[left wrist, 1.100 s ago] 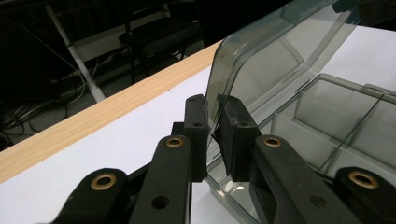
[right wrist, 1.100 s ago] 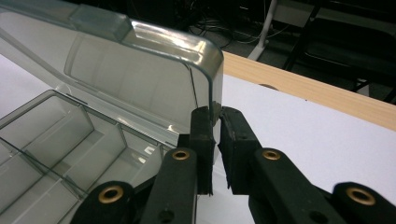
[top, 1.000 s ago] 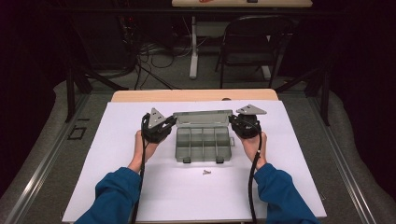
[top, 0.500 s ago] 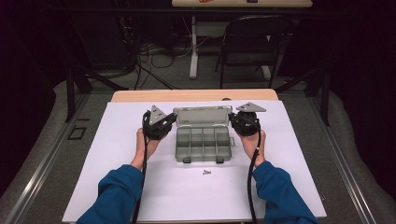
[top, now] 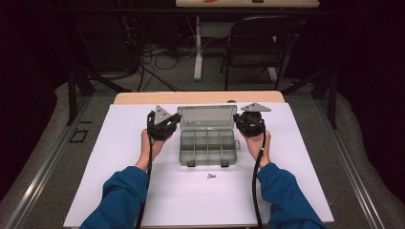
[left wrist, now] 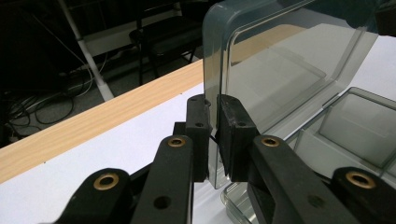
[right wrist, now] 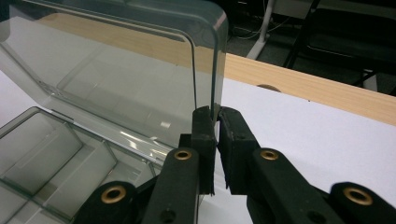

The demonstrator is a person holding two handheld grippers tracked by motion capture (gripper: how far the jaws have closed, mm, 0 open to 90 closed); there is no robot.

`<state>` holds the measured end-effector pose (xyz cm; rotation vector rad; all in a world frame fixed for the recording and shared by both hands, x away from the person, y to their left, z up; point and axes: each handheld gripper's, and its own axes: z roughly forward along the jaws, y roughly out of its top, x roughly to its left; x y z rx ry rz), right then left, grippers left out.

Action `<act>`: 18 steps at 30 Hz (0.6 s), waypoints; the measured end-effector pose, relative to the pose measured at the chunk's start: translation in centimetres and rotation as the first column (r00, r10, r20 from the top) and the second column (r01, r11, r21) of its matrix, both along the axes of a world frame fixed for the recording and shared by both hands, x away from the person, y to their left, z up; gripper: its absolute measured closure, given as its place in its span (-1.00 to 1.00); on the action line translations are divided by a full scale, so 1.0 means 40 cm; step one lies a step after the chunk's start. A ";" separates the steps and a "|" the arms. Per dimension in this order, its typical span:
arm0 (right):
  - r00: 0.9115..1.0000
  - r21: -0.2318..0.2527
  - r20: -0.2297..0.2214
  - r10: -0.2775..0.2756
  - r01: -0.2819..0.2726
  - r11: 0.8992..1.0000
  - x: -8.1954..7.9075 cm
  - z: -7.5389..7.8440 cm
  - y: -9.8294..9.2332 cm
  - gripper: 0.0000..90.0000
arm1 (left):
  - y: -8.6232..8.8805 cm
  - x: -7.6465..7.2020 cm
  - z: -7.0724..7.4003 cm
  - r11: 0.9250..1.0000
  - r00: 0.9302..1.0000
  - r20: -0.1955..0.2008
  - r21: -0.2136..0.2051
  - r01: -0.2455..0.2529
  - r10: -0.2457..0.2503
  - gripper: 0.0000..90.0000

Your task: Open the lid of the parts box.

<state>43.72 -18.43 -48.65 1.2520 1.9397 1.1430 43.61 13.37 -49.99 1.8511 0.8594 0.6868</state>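
Each hand's tongs pinch one side edge of the raised clear lid (top: 208, 117): left gripper (left wrist: 212, 126) and right gripper (right wrist: 215, 126), jaws nearly closed.

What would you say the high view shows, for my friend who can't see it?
A person's two hands each hold a black tool, the left tool and the right tool, pinching the side edges of the open lid of a clear grey compartment box on a white table. A small screw lies just in front.
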 end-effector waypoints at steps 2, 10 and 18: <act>1.000 -0.005 -0.002 0.000 0.000 1.000 0.007 0.001 0.000 0.89 | -0.001 0.004 -0.001 1.000 1.000 0.002 0.001 -0.005 0.005 0.84; 1.000 -0.017 -0.015 -0.014 0.013 1.000 0.026 -0.001 0.006 0.88 | -0.007 0.024 -0.002 1.000 1.000 0.003 0.013 -0.020 0.020 0.82; 0.999 -0.025 -0.030 -0.019 0.019 1.000 0.043 -0.002 0.010 0.87 | -0.015 0.040 -0.006 0.999 0.999 0.013 0.036 -0.037 0.037 0.80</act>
